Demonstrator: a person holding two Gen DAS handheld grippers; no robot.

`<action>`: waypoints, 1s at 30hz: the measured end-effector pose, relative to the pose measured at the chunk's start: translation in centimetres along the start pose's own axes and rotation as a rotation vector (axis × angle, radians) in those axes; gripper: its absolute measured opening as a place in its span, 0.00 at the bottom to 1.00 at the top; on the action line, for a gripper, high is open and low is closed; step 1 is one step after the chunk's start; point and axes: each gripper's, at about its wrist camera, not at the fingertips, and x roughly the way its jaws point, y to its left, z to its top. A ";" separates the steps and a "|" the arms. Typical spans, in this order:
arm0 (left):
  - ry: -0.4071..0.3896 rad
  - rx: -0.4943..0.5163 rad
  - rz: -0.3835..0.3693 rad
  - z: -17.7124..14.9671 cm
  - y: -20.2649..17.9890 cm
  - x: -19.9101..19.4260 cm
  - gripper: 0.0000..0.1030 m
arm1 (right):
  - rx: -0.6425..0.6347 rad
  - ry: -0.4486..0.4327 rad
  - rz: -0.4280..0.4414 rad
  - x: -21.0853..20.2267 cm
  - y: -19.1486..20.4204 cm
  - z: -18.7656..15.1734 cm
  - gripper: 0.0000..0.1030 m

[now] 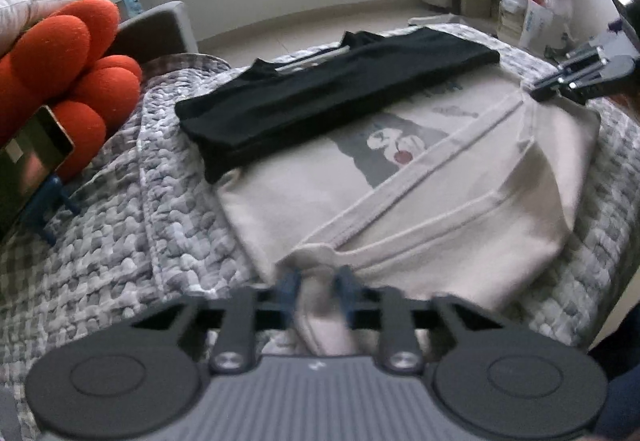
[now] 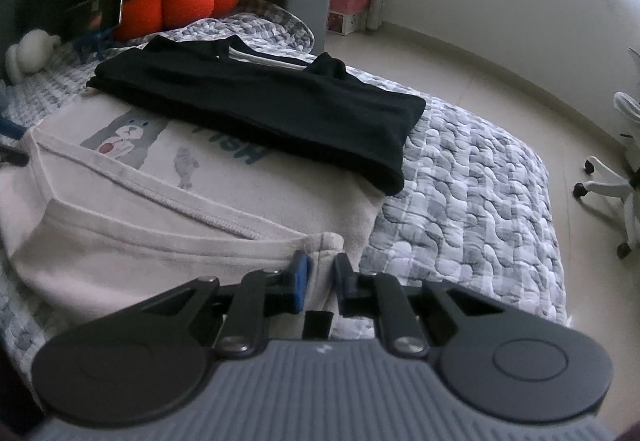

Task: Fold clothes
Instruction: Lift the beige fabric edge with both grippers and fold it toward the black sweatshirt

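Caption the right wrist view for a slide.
Right gripper pinches cream T-shirt corner; folded black shirt lies beyond.

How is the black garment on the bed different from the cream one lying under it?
The black garment is plain, while the cream garment has a printed animal picture and lettering. The black garment lies folded into a flat, compact stack, untouched; the cream garment is spread wider, and both the left tongs and right tongs pinch its near edge. The black one rests partly on the cream one. Both lie on the grey quilt.
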 end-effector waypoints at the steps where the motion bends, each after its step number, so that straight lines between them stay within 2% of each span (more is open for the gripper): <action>1: -0.015 -0.021 0.000 0.0 0.1 -0.4 0.09 | 0.013 -0.015 -0.003 -0.4 0.0 -0.1 0.10; 5: -0.128 -0.077 -0.008 -1.0 0.6 -3.3 0.08 | 0.073 -0.093 -0.005 -2.6 0.0 -0.8 0.08; 9: -0.278 -0.119 -0.080 -3.1 1.0 -7.5 0.08 | 0.121 -0.200 0.039 -6.8 0.0 -1.9 0.08; 11: -0.317 -0.118 -0.115 -4.5 0.7 -9.2 0.08 | 0.128 -0.246 0.068 -9.1 0.2 -2.7 0.08; 16: -0.333 -0.025 -0.176 -8.4 -1.6 -12.2 0.08 | 0.068 -0.254 0.144 -14.8 1.8 -6.1 0.08; 19: -0.294 0.013 -0.179 -10.2 -2.7 -12.1 0.08 | 0.033 -0.209 0.145 -16.4 2.5 -8.0 0.07; 21: -0.274 0.017 -0.169 -10.8 -3.0 -11.7 0.08 | 0.016 -0.173 0.145 -16.7 2.9 -9.1 0.00; 30: -0.253 0.102 -0.116 -11.9 -3.9 -11.6 0.08 | -0.009 -0.095 0.112 -16.2 3.3 -11.3 0.00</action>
